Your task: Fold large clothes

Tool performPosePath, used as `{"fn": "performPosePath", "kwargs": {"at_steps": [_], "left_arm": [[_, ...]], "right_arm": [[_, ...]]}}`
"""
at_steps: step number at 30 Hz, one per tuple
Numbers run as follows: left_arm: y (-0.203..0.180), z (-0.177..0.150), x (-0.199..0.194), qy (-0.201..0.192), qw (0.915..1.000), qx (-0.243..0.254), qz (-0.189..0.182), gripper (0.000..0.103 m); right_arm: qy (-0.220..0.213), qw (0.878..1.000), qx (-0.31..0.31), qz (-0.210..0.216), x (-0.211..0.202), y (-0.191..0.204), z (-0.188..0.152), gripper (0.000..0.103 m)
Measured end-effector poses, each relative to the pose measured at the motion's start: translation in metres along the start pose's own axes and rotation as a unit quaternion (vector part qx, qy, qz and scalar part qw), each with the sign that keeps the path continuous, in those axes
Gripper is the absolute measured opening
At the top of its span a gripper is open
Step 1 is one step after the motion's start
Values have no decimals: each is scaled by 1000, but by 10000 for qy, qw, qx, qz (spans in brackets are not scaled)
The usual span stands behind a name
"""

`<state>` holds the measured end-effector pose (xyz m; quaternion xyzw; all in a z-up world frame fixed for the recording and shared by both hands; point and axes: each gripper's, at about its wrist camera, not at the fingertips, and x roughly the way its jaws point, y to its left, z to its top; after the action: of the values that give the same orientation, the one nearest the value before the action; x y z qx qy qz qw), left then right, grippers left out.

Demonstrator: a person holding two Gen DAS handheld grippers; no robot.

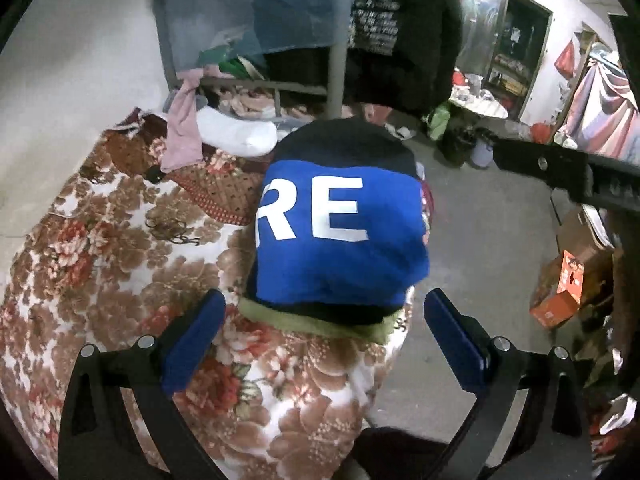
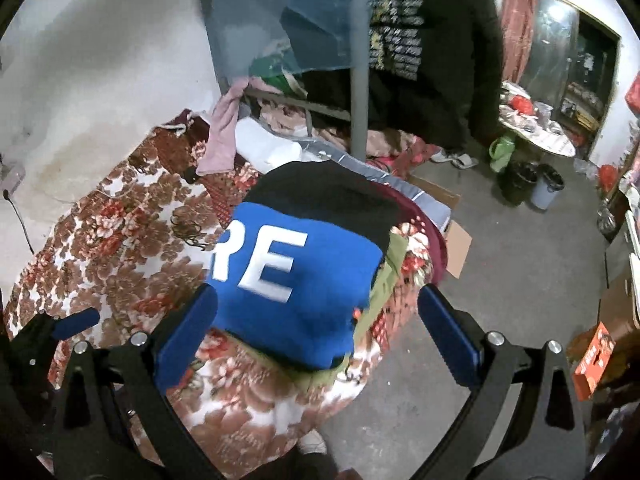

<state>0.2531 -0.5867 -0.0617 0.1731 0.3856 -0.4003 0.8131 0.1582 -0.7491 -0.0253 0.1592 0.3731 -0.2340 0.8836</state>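
White letters "RE" showed on the folded blue garment (image 1: 340,236), which lay atop an olive piece (image 1: 320,326) at the floral bedspread's (image 1: 120,248) right edge. The left gripper (image 1: 324,344) and right gripper (image 2: 320,340) hovered above it, jaws wide apart, empty.

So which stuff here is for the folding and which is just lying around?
For the folding:
folded blue and black garment with white letters
olive green folded garment under it
left gripper
right gripper

Just lying about:
pink cloth
orange cardboard box
green jug
two bins
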Motion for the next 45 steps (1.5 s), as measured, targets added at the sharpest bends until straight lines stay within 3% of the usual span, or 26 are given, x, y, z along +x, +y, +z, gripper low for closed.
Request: {"fn": "performPosePath", "kwargs": {"at_steps": [5, 8, 15, 28, 45], "left_arm": [[-24, -14, -60, -260, 9996, 27, 125, 98], [-41, -23, -85, -361, 9974, 91, 612, 98], [-72, -26, -116, -571, 9918, -238, 1118, 98], [-106, -26, -127, -493, 9913, -266, 1189, 98], [-114, -16, -127, -522, 9921, -219, 1123, 98]], "right_arm": [[-83, 9998, -114, 129, -56, 3, -24, 98], [-92, 9993, -226, 272, -88, -5, -36, 98], [-156, 9981, -190, 559, -121, -37, -48, 98], [14, 9956, -349, 866, -129, -64, -59, 98], [166, 9942, -327, 1008, -127, -71, -59, 98]]}}
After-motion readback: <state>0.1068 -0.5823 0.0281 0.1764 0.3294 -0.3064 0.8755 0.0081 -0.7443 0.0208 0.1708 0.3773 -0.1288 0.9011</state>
